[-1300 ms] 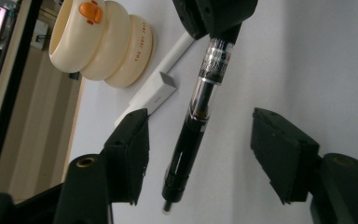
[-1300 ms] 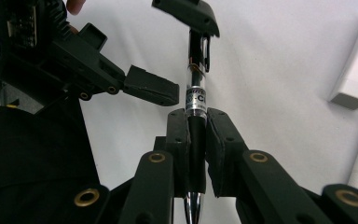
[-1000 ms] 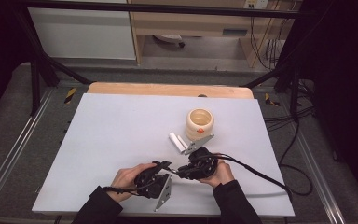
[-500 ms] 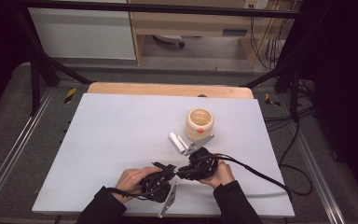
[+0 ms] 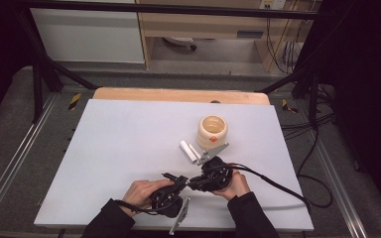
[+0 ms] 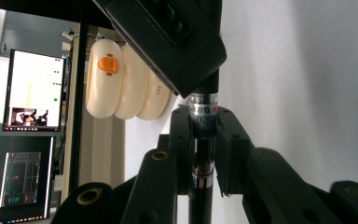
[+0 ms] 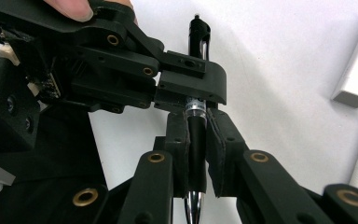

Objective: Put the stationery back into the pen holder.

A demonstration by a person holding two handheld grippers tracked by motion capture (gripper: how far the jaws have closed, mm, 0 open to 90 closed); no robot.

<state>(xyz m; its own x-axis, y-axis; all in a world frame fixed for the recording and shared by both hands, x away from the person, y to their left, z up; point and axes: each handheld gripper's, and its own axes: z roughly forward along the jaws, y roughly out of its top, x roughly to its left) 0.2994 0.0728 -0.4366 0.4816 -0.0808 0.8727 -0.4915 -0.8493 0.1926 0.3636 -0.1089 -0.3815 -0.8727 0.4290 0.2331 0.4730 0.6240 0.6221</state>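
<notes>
Both grippers, left gripper [image 6: 204,154] and right gripper [image 7: 196,154], clamp the black pen [image 7: 196,135] between their jaws.

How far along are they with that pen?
Done: both grippers are shut on the pen, lifted near the table's front edge. In hand: the left gripper and right gripper clamp the barrel close together beside its silver ring, perhaps to twist it apart. Left: the pen is in one piece; the two white tubes and cup lie untouched.

Both hands sit close together, the left gripper [image 5: 178,181] and right gripper [image 5: 192,182] meeting tip to tip, jaws clamped.
</notes>
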